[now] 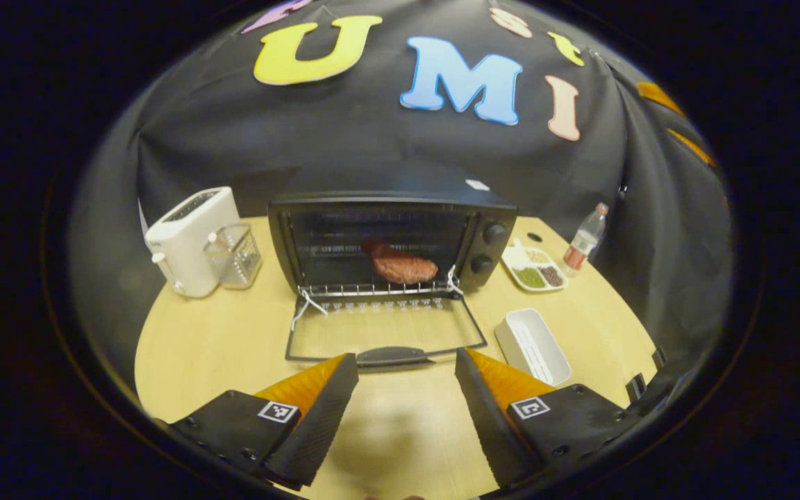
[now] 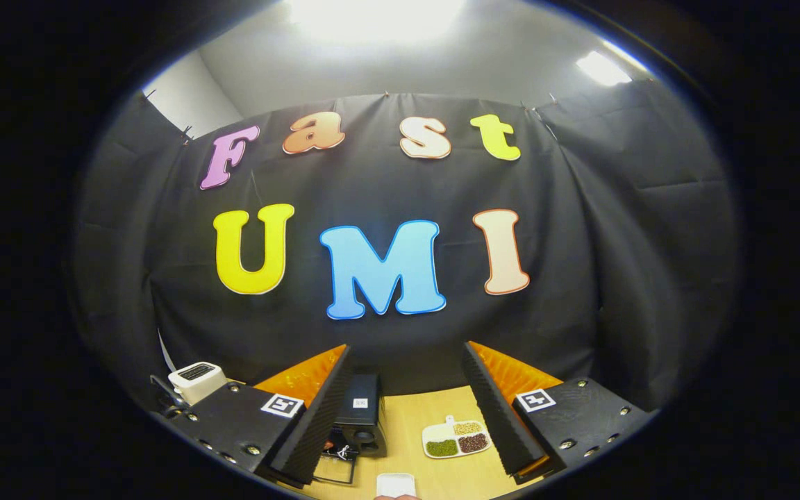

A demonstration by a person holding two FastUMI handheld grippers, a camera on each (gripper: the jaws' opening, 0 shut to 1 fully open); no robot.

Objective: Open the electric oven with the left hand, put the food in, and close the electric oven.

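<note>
One electric oven (image 1: 392, 239) – door (image 1: 385, 333) folded down flat – holds one reddish food piece (image 1: 400, 267), lying crosswise. Both hand-held grippers – left (image 1: 405, 378), right (image 2: 407, 389) – gape wide, empty.

We see a pale wood-look counter (image 1: 233, 333) with a smooth, faintly shiny top. The electric oven (image 1: 389, 236) has a matt black shell, a glossy glass door (image 1: 382, 333) and a bright metal wire rack (image 1: 372, 288). The toaster (image 1: 188, 239) is smooth white plastic. The left gripper (image 1: 405, 410) fingers (image 1: 317, 417) carry ribbed matt black pads.
</note>
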